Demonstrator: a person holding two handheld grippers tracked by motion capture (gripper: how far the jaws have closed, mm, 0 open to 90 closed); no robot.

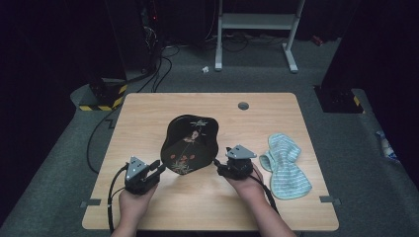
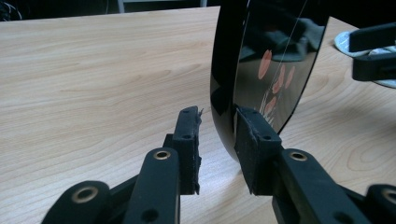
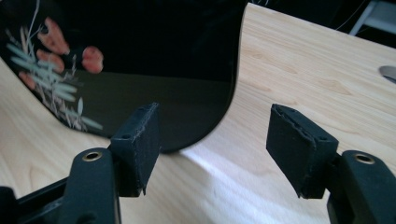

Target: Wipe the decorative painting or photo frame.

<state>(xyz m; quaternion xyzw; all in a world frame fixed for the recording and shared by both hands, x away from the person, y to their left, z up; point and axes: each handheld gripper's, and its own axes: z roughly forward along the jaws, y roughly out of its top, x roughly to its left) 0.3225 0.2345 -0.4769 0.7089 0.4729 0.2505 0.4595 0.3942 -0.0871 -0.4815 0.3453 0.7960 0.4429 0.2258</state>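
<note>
A black lacquered tray (image 1: 190, 143) painted with red flowers and pale grasses lies at the middle of the wooden table (image 1: 143, 113). My left gripper (image 1: 159, 168) is at its near left rim. In the left gripper view the tray (image 2: 275, 56) has its rim between the jaws of the left gripper (image 2: 217, 126). One pad lies against the glossy inner face and the other stands a little off the outer wall. My right gripper (image 1: 221, 165) is at the tray's near right rim. Its jaws (image 3: 217, 135) stand wide open on bare wood, with the tray (image 3: 140, 60) just ahead of one pad.
A crumpled pale blue striped cloth (image 1: 284, 165) lies on the right part of the table, near my right hand. A grey cable hole (image 1: 243, 105) sits at the table's back middle. Beyond the far edge are cables and a white desk frame (image 1: 257, 22) on the dark floor.
</note>
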